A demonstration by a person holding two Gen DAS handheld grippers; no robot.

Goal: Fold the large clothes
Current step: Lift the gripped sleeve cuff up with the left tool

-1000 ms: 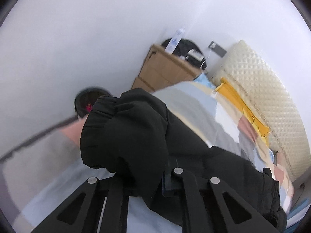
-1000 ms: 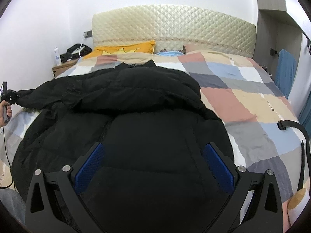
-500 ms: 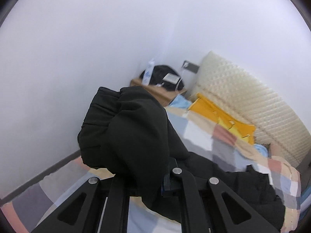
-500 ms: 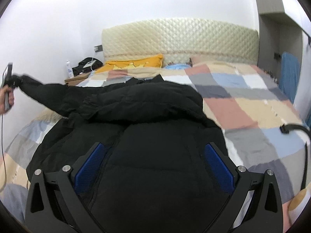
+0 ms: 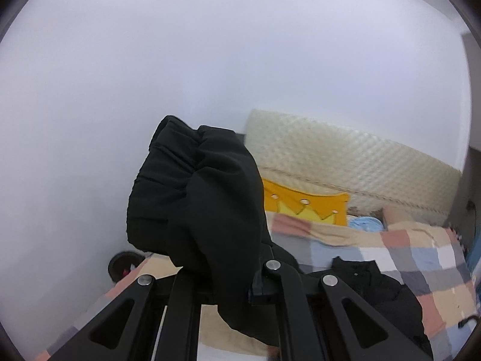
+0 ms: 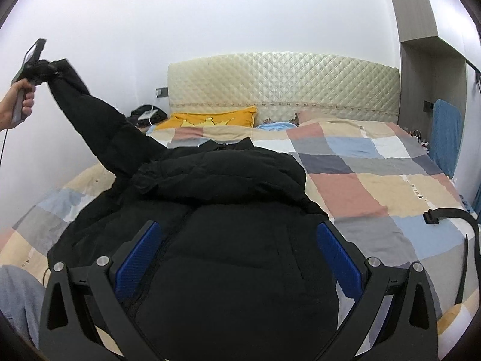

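A large black padded jacket lies spread on the checked bedspread. My left gripper is shut on the cuff end of the jacket's left sleeve and holds it high above the bed's left side; the raised sleeve and that gripper also show in the right wrist view. My right gripper is open with blue pads, hovering over the jacket's lower body, holding nothing.
A quilted cream headboard, a yellow pillow and a blue item are at the bed's head. A nightstand with dark items stands at far left. A black strap lies at the bed's right edge.
My left gripper has lifted the sleeve from low at the bed's left side to high in the air and turned toward the headboard. My right gripper has stayed over the jacket.
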